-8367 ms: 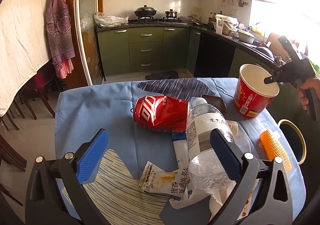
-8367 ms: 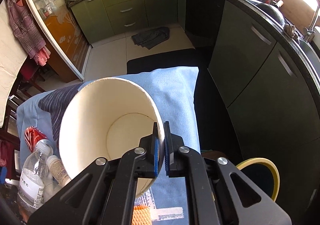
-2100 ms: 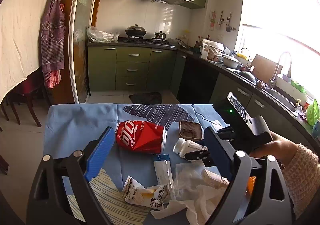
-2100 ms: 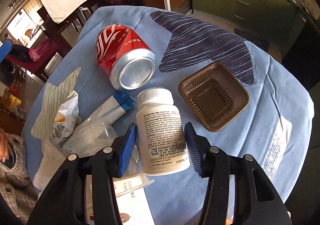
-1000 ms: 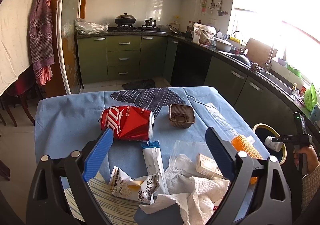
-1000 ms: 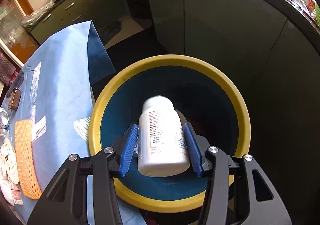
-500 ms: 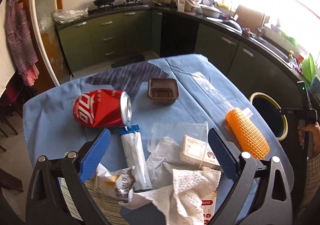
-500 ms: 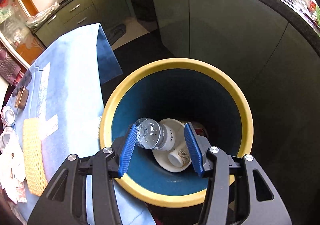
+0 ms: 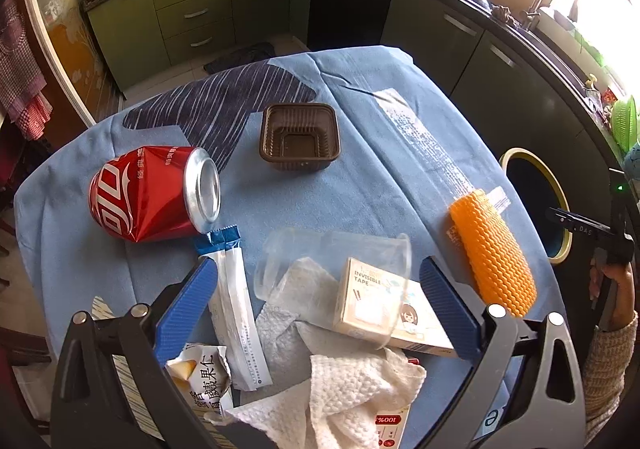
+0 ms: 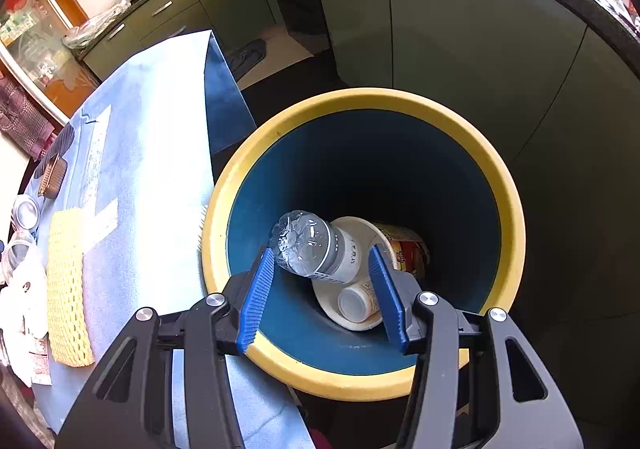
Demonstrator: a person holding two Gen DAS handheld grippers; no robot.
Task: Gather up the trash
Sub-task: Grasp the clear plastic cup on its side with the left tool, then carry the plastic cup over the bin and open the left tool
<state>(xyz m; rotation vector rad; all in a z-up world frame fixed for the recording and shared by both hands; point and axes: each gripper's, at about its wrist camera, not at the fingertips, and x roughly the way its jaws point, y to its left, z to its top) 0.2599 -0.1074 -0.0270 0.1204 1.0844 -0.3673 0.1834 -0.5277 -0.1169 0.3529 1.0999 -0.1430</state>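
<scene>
On the left of the blue table point(image 9: 360, 193) lies a dented red can point(image 9: 144, 195) on its side. Just below it is a long white packet point(image 9: 236, 313) with a blue end, and a torn snack bag point(image 9: 204, 377) sits at the near edge. In the middle stands a brown tray point(image 9: 300, 137), apart from the rest. Nearer lie a clear cup point(image 9: 332, 265) on its side, a tape box point(image 9: 384, 305) partly behind it, and white paper towels point(image 9: 340, 381).

The left gripper point(image 9: 318, 301) hangs over this pile. Its jaws have just been opening and now stand wide, with the pile below them but nothing pinched.

To the right lies an orange net sleeve point(image 9: 494, 253). Past the table edge is the bin point(image 10: 500, 185) with a yellow rim. Inside it are a clear bottle point(image 10: 316, 245), a paper bowl point(image 10: 400, 245) and a small white bottle point(image 10: 356, 301).

The right gripper point(image 10: 324, 297) hangs over the bin, jaws half apart, holding nothing.
</scene>
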